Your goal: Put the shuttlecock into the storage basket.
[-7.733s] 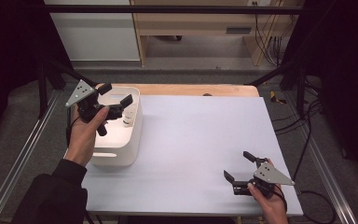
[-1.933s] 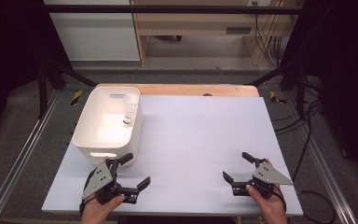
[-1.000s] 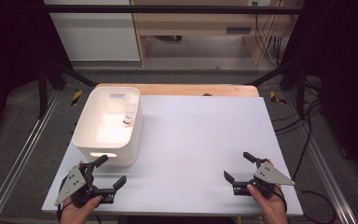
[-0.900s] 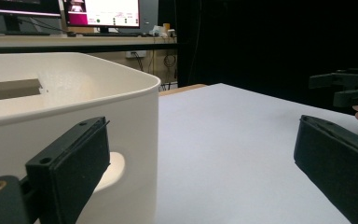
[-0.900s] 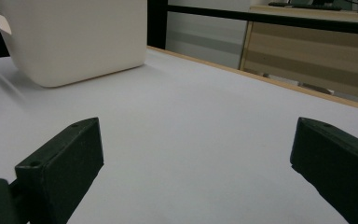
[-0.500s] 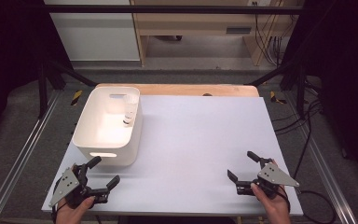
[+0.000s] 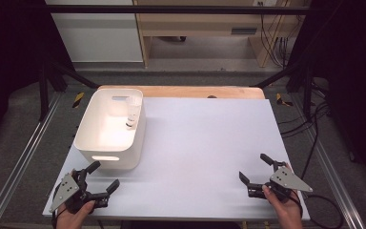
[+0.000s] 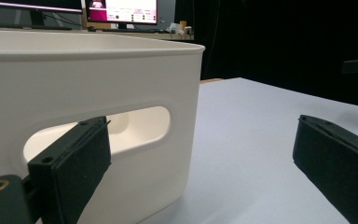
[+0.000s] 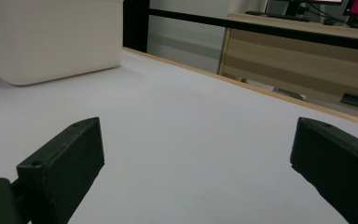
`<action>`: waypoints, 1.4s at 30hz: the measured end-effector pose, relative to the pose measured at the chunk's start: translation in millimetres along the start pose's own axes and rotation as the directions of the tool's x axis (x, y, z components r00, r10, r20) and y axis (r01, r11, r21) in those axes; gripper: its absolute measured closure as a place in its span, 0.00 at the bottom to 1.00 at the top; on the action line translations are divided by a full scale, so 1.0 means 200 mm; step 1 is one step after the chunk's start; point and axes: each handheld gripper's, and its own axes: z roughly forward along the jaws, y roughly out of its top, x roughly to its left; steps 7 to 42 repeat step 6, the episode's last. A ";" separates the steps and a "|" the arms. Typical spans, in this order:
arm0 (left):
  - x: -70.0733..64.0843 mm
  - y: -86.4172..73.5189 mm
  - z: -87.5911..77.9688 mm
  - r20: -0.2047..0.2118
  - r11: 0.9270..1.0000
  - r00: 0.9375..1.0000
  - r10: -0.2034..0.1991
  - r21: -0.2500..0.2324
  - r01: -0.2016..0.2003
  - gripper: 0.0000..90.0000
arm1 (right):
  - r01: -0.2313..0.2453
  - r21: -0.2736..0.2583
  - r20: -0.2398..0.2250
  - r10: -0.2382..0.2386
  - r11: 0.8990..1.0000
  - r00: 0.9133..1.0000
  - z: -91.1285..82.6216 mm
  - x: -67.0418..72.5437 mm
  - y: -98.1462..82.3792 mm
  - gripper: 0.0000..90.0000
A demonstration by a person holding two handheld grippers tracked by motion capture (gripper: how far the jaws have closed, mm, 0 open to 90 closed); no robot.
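Observation:
A white plastic bin (image 7: pixel 109 130) with a handle slot stands at the table's left; a small clear object (image 7: pixel 132 118) leans inside against its right wall. My left gripper (image 7: pixel 103 175) rests open at the front left corner, just before the bin (image 8: pixel 88 116), nothing between its jaws. My right gripper (image 7: pixel 255 167) is open too, low over the front right of the table, empty. In the right gripper view the bin (image 9: pixel 51 37) stands far off at upper left.
The white tabletop (image 7: pixel 205 143) stretches between the two grippers. A wooden strip (image 7: pixel 181 91) borders its far edge. Metal rails (image 7: pixel 21 157) run along both sides, and cables (image 7: pixel 314 129) trail on the floor to the right.
My left gripper has left the bin and come down to the table's front left corner, still open. The right gripper has shifted slightly right and toward the front edge.

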 end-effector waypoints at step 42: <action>0.00 0.00 0.00 -0.008 1.000 1.000 0.008 -0.010 -0.008 0.04 | -0.008 0.014 0.017 0.008 1.000 1.000 0.01 -0.01 -0.02 0.03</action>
